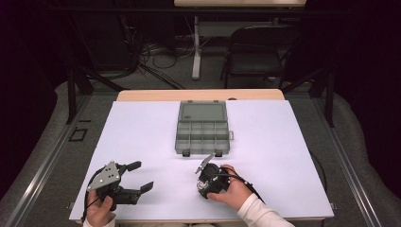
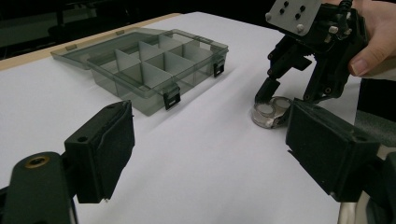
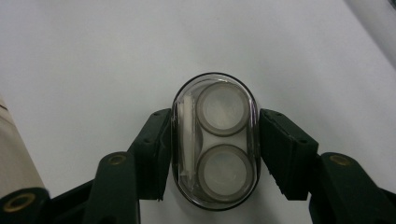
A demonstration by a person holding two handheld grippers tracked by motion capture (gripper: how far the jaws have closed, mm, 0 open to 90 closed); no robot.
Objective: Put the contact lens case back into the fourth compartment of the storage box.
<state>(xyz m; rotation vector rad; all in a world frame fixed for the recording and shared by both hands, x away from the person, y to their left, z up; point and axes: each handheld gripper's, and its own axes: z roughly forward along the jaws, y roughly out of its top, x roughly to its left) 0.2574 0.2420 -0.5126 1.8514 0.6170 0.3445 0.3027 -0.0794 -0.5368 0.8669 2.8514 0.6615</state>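
A clear oval case with two round white cups inside lies flat on the white sheet. My right gripper points down on it, and its pads press against the case's two long sides. In the left gripper view the same case sits under the right gripper, held from above by a hand. In the high view the right gripper stands near the table's front, right of centre. My left gripper rests at the front left, open with nothing between its fingers.
A smoky grey compartment box lies open in the middle of the sheet, its lid folded back away from me, its compartments bare. White sheet covers the table. A black chair stands beyond the far edge.
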